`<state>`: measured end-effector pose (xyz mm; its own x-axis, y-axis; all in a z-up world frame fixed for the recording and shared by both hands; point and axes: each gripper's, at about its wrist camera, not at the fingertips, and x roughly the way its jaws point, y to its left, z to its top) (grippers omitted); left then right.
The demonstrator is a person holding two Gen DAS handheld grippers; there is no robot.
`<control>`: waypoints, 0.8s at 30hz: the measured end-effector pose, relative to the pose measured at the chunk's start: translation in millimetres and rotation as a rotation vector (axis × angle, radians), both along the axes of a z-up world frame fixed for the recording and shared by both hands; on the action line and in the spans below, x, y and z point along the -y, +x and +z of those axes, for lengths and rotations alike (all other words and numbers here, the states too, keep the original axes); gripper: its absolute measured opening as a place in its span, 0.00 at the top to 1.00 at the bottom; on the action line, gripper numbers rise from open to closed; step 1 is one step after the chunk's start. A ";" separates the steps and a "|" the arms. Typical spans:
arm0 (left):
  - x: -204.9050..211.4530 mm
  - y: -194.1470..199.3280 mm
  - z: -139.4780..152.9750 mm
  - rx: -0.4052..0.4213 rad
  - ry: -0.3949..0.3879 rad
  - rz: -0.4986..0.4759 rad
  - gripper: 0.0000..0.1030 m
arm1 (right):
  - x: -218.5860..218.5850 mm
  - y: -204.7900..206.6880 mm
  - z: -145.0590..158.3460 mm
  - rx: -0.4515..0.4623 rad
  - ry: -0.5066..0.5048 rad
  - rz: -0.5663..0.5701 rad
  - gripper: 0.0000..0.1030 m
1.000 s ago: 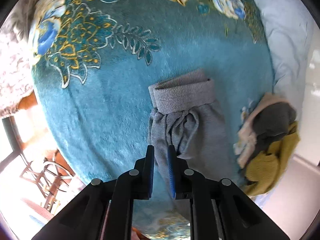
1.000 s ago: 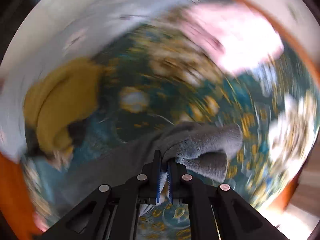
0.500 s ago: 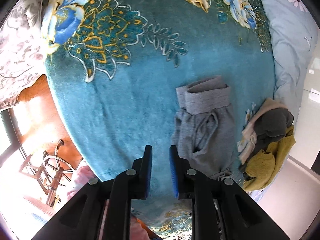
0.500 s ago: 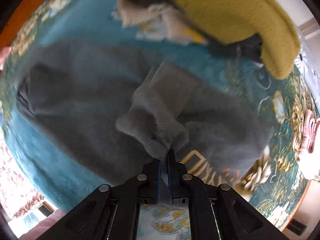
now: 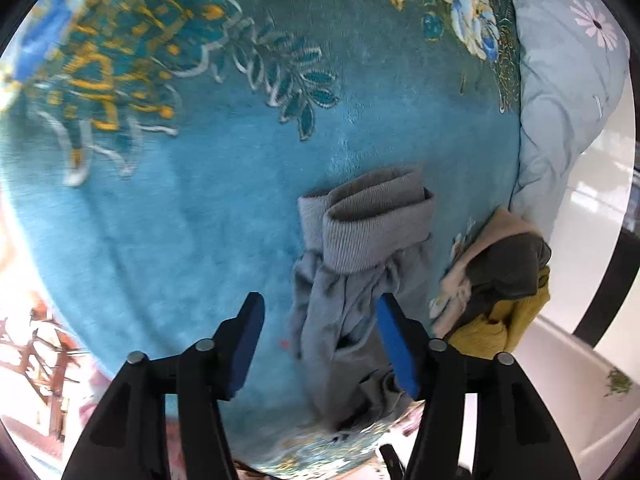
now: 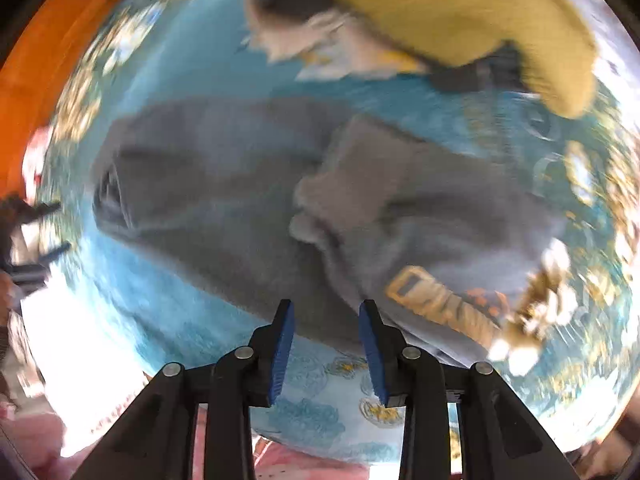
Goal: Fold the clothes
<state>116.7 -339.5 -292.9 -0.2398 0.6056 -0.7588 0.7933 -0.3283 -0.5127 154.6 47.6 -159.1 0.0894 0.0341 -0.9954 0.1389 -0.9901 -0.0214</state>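
Item: grey sweatpants (image 5: 360,280), partly folded, lying on the teal floral blanket (image 5: 200,220) toward its near edge.

Left gripper (image 5: 320,320): we find its jaws opening, blue pads wide apart. The sweatpants' bunched waist region lies between and below them; no pad presses the cloth. The garment's long axis runs away from this gripper, ribbed cuffs at the far end.

Right gripper (image 6: 326,320): jaws opening, a moderate gap, pointing down over the grey fabric, near its printed orange lettering (image 6: 440,300). Nothing is pinched.

We judge both grippers equally near, each at one end of the folded bundle.

Beyond, by the blanket's edge: a pile of clothes (image 5: 500,292), mustard, dark and cream, unfolded.
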 end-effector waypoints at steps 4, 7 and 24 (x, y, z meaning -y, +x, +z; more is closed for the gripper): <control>-11.7 -12.1 -31.1 0.008 0.014 -0.004 0.40 | -27.8 0.1 41.1 -0.057 0.083 -0.047 0.62; -23.1 -17.5 -47.9 0.021 0.005 -0.014 0.40 | -54.6 6.4 70.4 -0.073 0.162 -0.105 0.62; -40.4 -34.8 -20.9 -0.033 -0.064 0.025 0.80 | -72.0 15.2 97.6 -0.128 0.212 -0.150 0.62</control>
<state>81.9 -299.1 -313.8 -0.2795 0.5499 -0.7871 0.7845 -0.3418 -0.5174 169.8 119.6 -61.5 -0.0169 0.2383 -0.9710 -0.0256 -0.9710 -0.2378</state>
